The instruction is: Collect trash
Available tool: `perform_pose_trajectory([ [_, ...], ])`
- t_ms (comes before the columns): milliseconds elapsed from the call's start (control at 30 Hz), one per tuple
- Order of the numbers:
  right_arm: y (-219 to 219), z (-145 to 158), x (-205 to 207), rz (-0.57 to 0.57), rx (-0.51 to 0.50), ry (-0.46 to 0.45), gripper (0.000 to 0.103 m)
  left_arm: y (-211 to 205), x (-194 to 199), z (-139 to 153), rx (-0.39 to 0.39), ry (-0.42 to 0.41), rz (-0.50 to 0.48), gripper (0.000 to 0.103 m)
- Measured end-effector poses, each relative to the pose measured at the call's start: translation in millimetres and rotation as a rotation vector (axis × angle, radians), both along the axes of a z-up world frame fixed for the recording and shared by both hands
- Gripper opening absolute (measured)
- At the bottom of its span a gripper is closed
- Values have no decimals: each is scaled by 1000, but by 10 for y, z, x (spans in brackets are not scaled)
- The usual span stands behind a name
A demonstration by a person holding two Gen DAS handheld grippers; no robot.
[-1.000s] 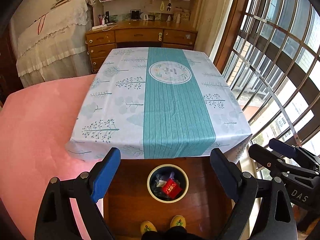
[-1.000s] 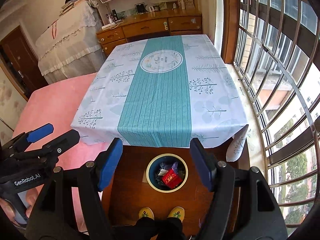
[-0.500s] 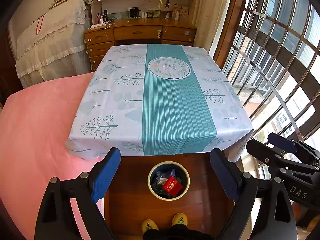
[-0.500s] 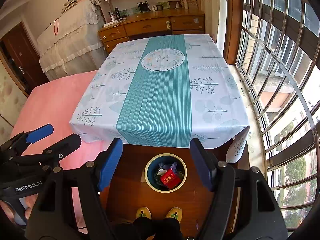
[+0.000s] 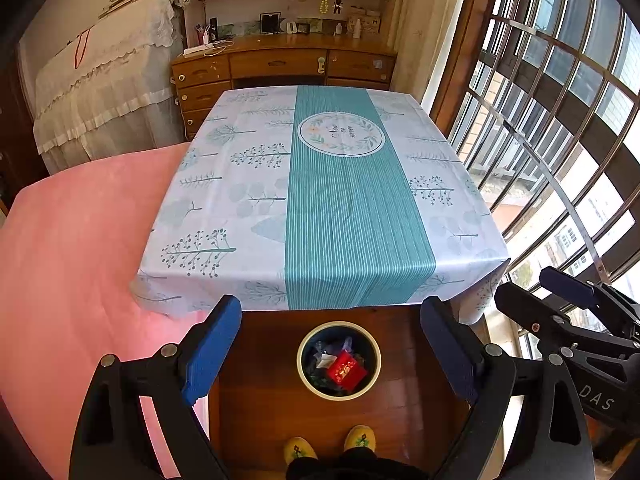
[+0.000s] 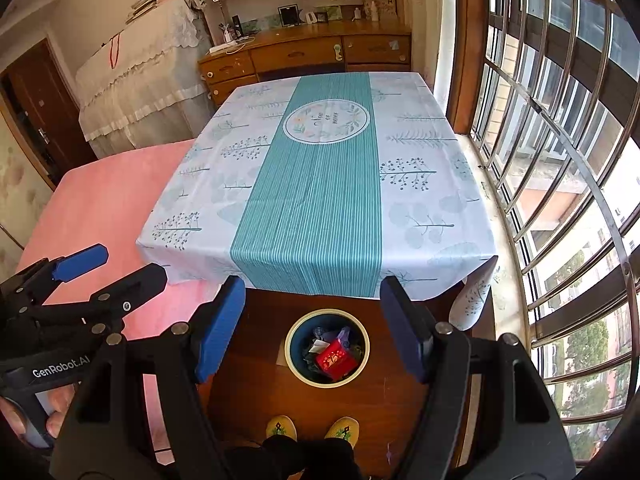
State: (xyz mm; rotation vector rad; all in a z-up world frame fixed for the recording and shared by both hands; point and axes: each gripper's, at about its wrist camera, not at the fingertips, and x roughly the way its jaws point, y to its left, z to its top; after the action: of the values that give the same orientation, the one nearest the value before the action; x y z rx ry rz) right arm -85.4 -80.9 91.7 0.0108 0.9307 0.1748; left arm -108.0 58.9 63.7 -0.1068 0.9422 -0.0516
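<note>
Two handheld grippers point down over the near edge of a table. The left gripper and the right gripper both have their blue-padded jaws spread wide, with nothing between them.

On the wooden floor just in front of the table stands a round waste bin with a pale rim and dark blue inside. It holds crumpled trash, and a red packet lies on top. Near the bin are the person's yellow slippers.

The table is covered by a tablecloth, pale with tree prints and a teal striped band down the middle; its top is bare. A pink bed cover lies to the left, a barred window to the right, and a wooden desk stands beyond the table.
</note>
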Motion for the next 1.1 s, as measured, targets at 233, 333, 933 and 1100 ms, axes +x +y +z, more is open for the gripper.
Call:
perform_pose_trajectory([
  [233,7,-6,-5,-2,2,3,67,30,5,-38,3,0,4,92],
  [333,17,-2,-11,-3,-1,-1,67,44,8,-37,5,-1,2,92],
  [933,-91,-44,41,-10,-1,1,67,-21,-18,-19,6,-18,4,92],
  [1100,-105,-47,48,-6,-2,-1,67,-24,-4,-41,7,-7,17,92],
])
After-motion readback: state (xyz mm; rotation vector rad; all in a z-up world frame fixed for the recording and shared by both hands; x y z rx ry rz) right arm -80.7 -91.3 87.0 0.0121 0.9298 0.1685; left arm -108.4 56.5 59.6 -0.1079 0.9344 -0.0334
